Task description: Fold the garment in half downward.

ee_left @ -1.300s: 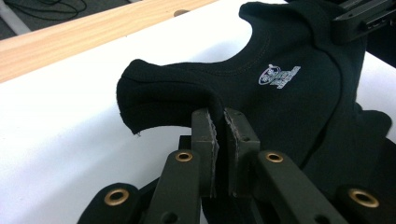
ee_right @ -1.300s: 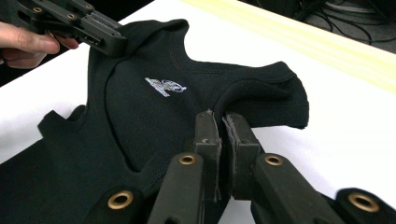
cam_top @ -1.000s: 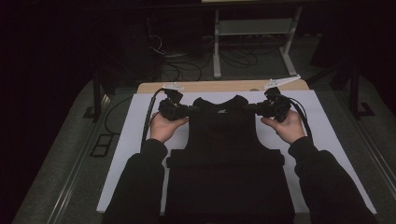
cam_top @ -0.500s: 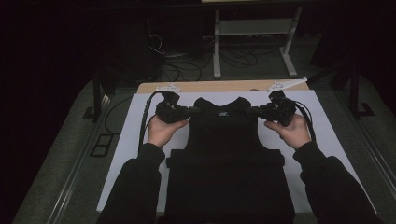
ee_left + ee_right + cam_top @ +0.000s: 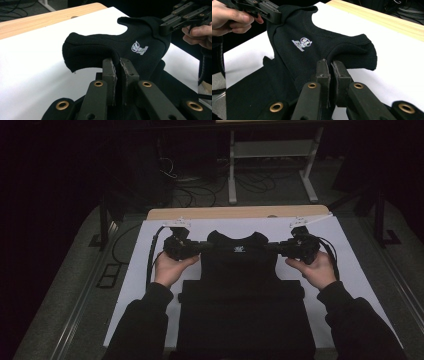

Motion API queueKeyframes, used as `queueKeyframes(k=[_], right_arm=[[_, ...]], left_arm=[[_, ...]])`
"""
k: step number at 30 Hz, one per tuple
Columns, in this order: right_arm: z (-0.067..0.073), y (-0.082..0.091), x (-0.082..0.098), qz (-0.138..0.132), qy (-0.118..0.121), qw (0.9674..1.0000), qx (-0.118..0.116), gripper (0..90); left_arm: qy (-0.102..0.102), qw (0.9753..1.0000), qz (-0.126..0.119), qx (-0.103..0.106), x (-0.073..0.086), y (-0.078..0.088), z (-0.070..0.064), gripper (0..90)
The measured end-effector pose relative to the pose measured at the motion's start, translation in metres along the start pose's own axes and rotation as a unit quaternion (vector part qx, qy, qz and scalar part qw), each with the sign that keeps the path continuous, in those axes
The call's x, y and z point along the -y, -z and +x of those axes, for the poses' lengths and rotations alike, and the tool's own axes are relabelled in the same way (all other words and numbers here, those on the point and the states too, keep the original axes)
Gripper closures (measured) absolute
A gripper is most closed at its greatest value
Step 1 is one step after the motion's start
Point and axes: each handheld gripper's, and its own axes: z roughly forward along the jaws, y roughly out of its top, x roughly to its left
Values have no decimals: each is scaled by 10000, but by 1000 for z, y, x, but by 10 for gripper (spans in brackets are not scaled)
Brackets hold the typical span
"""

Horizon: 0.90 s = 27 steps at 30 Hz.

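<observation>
While both shoulders are being pinched, the shirt [image 5: 240, 285] is being held w/ its top edge lifted just off the white sheet [image 5: 345, 265], lower half lying folded and flat toward the person. L gripper [image 5: 117, 65] is being kept clamped narrow on the shirt's shoulder fabric; only a thin fold is being caught betw. the pads. R gripper [image 5: 331, 66] is being kept likewise, closed tight on the opposite shoulder, near the sleeve stub. Logo [image 5: 140, 48] is being shown face up, approx. centred betw. the two grips.

Risks, as judged:
- Grip is being taken on a thin edge only, so fabric is likely being left free to slip out if pulled hard or unevenly; one side dropped = crooked fold.
- If the hands are being moved at diff. speeds, the collar line is being skewed and the logo pulled off centre.
- Folded lower part is being dragged along if the top is being pulled level instead of lifted; creases or an undone fold would follow.
- Sheet is possibly being snagged or shifted w/ the shirt if the jaws are being lowered too far.
- Cables [image 5: 152, 255] near the L hand are being trailed beside the sheet; a catch there is possible.
</observation>
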Motion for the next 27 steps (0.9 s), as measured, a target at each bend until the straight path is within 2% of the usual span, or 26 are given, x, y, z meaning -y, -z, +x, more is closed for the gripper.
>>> queueKeyframes(k=[5, 7, 15, 20, 27], right_arm=[[6, -2, 10, 65, 22, 10000, -71, 834], [7, -3, 14, 119, 43, 9999, -100, 834], [8, -8, 30, 202, -26, 9997, -147, 835], [11, -9, 38, 246, -54, 9995, -176, 834], [16, -10, 46, 316, -39, 9993, -208, 834]], left_arm=[[-24, 10000, 0, 24, 13, 2, -3, 823], [54, 9999, -50, 77, 18, 2, -4, 822], [143, 9998, -90, 145, 35, 4, -6, 822], [92, 9997, -89, 189, 44, 3, -10, 822], [175, 9996, -109, 206, 58, 2, -10, 822]])
